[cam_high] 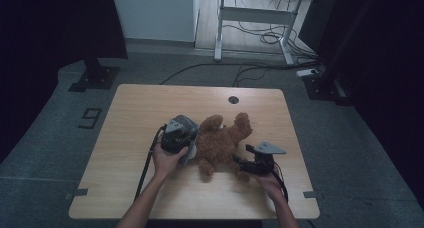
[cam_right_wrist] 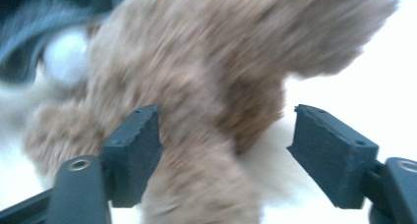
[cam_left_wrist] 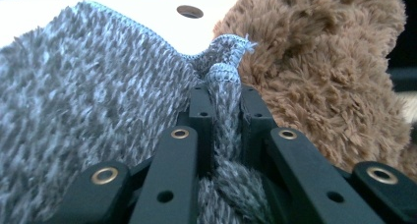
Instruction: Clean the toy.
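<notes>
A brown teddy bear (cam_high: 221, 140) lies on the worktop (cam_high: 130, 113), abt in the middle, a bit nearer the far edge than the near one. Its arms and legs stick out, two toward the far edge and one toward the near edge.

The left gripper (cam_high: 180, 135) is just beside the bear's left side, held by the left hand (cam_high: 167, 160). Its jaws are pinched tight on a fold of grey fuzzy cloth (cam_left_wrist: 98, 101). In the left gripper view the cloth (cam_left_wrist: 223, 116) is squeezed between the two black jaws, w/ the hem sticking up past the tips. The bear's brown fur (cam_left_wrist: 314, 76) touches the cloth on the right there. A round hole (cam_left_wrist: 190, 11) in the worktop shows near the far edge.

The right gripper (cam_high: 245, 163) is at the bear's right side, nearer the near edge, held by the right hand (cam_high: 270, 183). Its jaws are wide apart. In the right gripper view a furry bit of the bear (cam_right_wrist: 206, 135) sits between the jaws, close to the left jaw and well apart from the right one. That pic is blurry, so can't tell which leg or arm it is, or if the left jaw touches it.
</notes>
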A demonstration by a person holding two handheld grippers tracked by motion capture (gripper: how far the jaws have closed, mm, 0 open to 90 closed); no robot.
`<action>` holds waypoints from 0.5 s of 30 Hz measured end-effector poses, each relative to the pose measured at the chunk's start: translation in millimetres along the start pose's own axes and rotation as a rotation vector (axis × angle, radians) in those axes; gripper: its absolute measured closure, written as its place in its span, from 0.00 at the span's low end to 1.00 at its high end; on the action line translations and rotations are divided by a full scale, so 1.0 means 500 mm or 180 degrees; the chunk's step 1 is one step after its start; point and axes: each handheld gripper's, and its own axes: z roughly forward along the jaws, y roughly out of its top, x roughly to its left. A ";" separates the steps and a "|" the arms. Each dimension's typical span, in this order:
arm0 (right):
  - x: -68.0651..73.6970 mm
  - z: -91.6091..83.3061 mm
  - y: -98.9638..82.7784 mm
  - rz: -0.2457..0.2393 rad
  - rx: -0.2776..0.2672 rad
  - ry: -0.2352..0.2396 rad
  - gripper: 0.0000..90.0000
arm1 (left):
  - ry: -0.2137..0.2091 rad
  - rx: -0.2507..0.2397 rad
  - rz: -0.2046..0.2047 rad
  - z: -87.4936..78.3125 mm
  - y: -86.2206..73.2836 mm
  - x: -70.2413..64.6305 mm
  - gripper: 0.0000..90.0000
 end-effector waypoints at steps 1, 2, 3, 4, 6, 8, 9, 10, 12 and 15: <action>-0.007 -0.009 0.009 0.0051 -0.0060 -0.0051 0.27 | 0.0016 -0.0021 0.0038 -0.003 -0.004 -0.005 0.88; -0.012 -0.014 0.017 0.0078 -0.0108 -0.0082 0.26 | 0.0034 -0.0031 0.0079 -0.008 -0.008 -0.011 0.88; -0.017 -0.018 0.027 0.0119 -0.0154 -0.0106 0.23 | 0.0036 -0.0039 0.0086 -0.010 -0.011 -0.014 0.88; -0.019 -0.019 0.033 0.0129 -0.0177 -0.0131 0.23 | 0.0038 -0.0055 0.0097 -0.012 -0.014 -0.016 0.88; -0.024 -0.019 0.049 0.0153 -0.0219 -0.0179 0.22 | 0.0038 -0.0093 0.0105 -0.016 -0.021 -0.020 0.88; -0.029 -0.010 0.069 0.0187 -0.0220 -0.0172 0.21 | 0.0035 -0.0117 0.0099 -0.018 -0.024 -0.021 0.88; -0.031 -0.005 0.075 0.0198 -0.0206 -0.0172 0.21 | 0.0035 -0.0123 0.0103 -0.019 -0.026 -0.022 0.88; -0.034 0.000 0.083 0.0218 -0.0195 -0.0166 0.21 | 0.0038 -0.0134 0.0108 -0.020 -0.027 -0.022 0.88; -0.037 0.012 0.094 0.0288 -0.0172 -0.0134 0.21 | 0.0045 -0.0152 0.0112 -0.021 -0.030 -0.024 0.88; -0.038 0.022 0.098 0.0388 -0.0169 -0.0119 0.41 | 0.0045 -0.0176 0.0100 -0.024 -0.034 -0.025 0.88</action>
